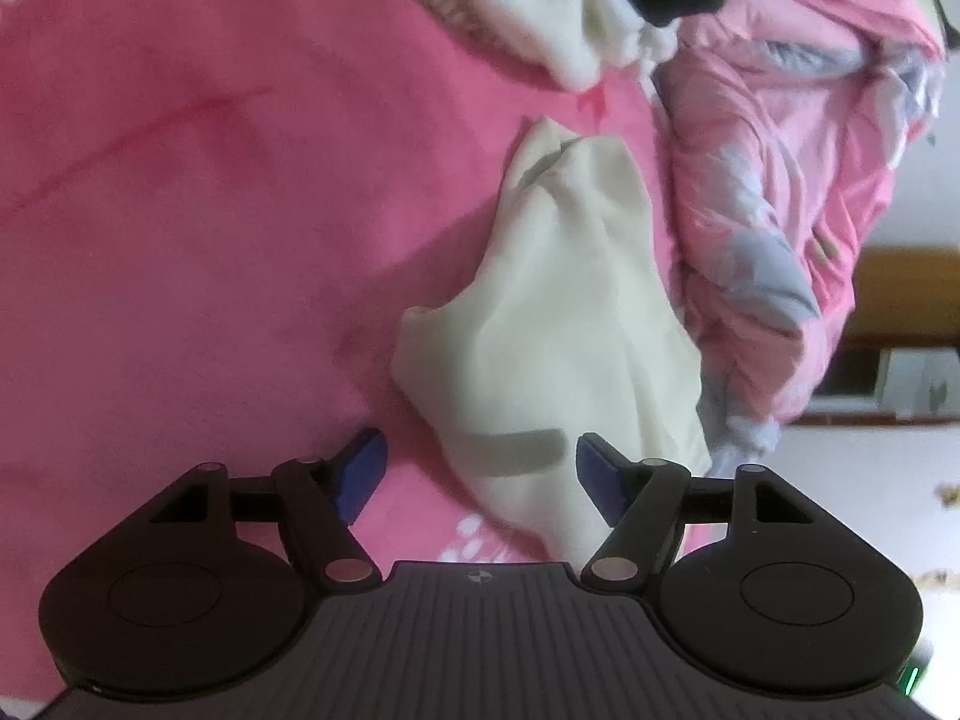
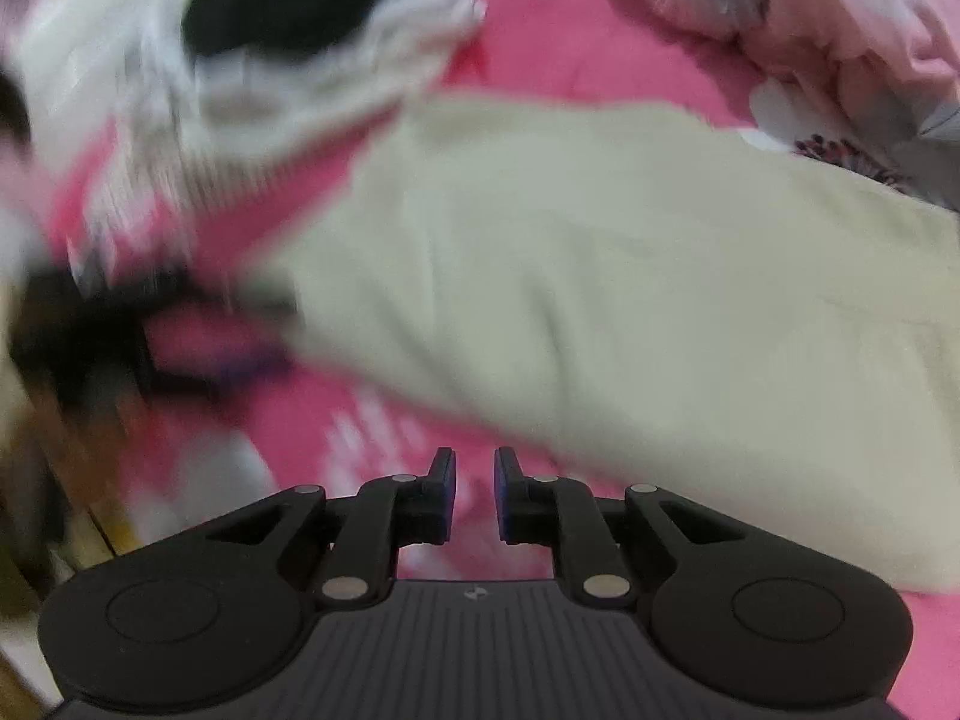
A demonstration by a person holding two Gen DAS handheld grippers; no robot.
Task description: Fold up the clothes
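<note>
Left wrist view: cream garment (image 1: 558,324) on pink bed (image 1: 180,240), long axis running straight ahead from left gripper (image 1: 480,474), jaws wide apart straddling near end; right gripper (image 2: 474,492) nearly closed, empty, short of it.

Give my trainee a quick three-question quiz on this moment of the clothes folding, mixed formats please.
1. True or false: the left gripper holds the cream garment between its fingers.
2. Which gripper has the narrower gap between its fingers? A) left B) right
3. Fill in: the cream garment lies on a ____ bedsheet.

Key:
1. False; its fingers are spread wide, with the garment's near end between them, not pinched.
2. B.
3. Pink.
</note>
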